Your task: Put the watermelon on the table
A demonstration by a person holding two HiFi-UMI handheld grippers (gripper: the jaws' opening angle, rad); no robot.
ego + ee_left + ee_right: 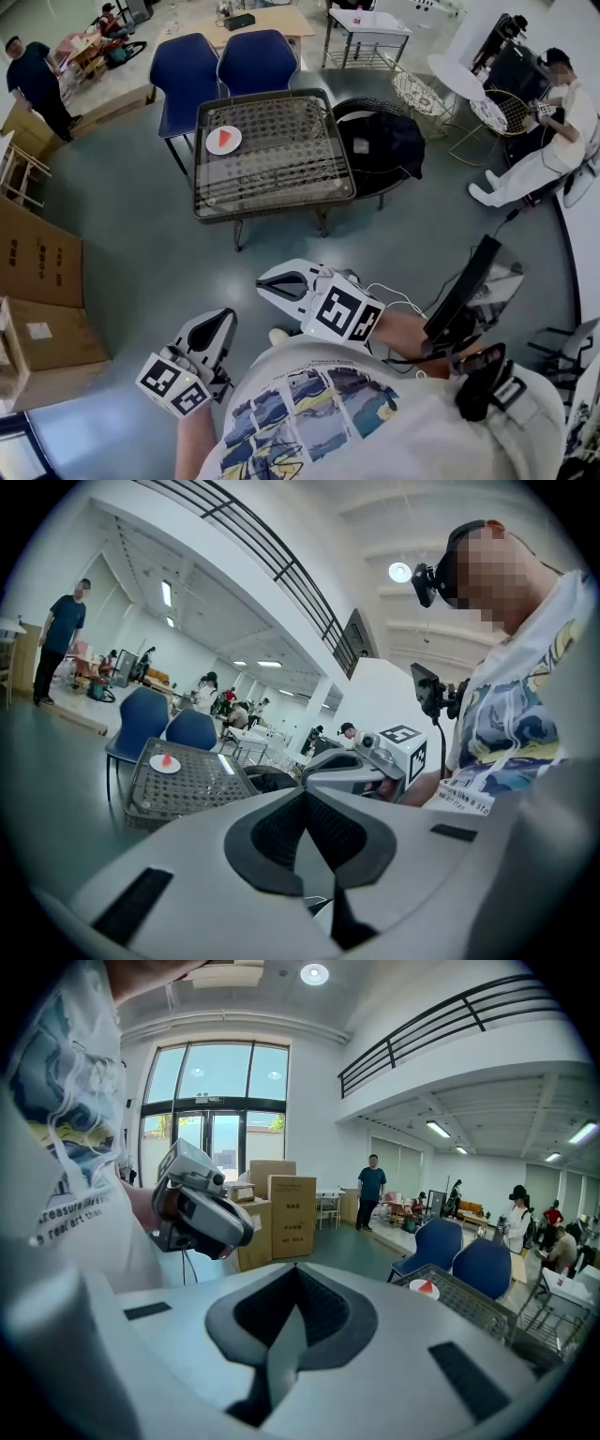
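A person standing on a grey floor looks down at two hand-held tools kept close to the body; the left tool (221, 325) has its jaws pressed together on nothing, and the right tool (269, 281) likewise shows its jaws meeting with nothing between them, so neither carries anything; well apart from both, ahead, stands a low wire-mesh surface (281, 178); near its far left corner sits a white plate (212, 148) with a red wedge of watermelon (222, 138) resting on it; since the wedge lies on the plate on the surface and both tools are empty and far from it, the placing looks complete, and the tools are probably held low and near the body because nothing is left to carry; two blue chairs (225, 66) stand just behind the surface; a dark garment (380, 141) lies on a round seat beside it; cardboard boxes (37, 272) stand at the left.
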